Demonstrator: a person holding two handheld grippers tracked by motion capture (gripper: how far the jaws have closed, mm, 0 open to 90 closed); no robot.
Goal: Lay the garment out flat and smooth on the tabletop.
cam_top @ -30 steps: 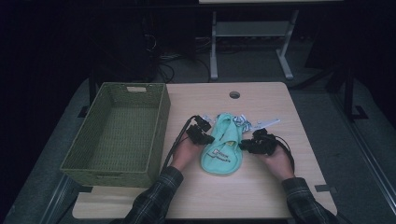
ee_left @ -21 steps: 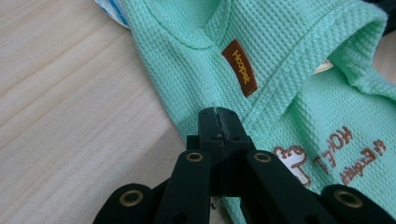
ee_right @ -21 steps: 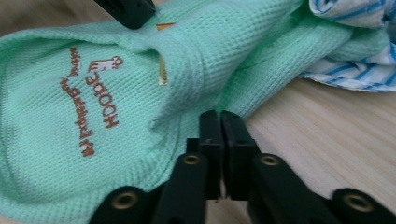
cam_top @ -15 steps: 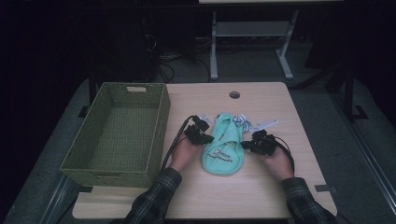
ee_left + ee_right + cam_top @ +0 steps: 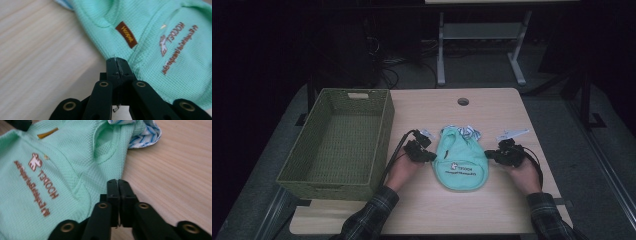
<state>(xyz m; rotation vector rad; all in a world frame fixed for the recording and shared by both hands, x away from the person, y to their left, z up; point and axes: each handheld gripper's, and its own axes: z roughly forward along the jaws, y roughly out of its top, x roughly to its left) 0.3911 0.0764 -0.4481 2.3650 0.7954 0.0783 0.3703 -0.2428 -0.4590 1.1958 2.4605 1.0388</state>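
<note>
Dark floor surrounds your light wooden table point(image 5: 422, 210). Near its middle, toward the front edge, lies the mint-green knitted garment with brown printed letters point(image 5: 460, 161). Your left gripper point(image 5: 116, 60) has its jaws pressed together at the garment's left edge, on a thin bit of fabric. Your right gripper point(image 5: 117, 181) is also closed, at the right edge. At the table's left edge stands the green woven rectangular basket point(image 5: 384, 125).

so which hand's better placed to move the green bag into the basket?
Probably left. The left tool is shut on the green bag at the edge nearer the basket; the right tool grips the far side.
</note>
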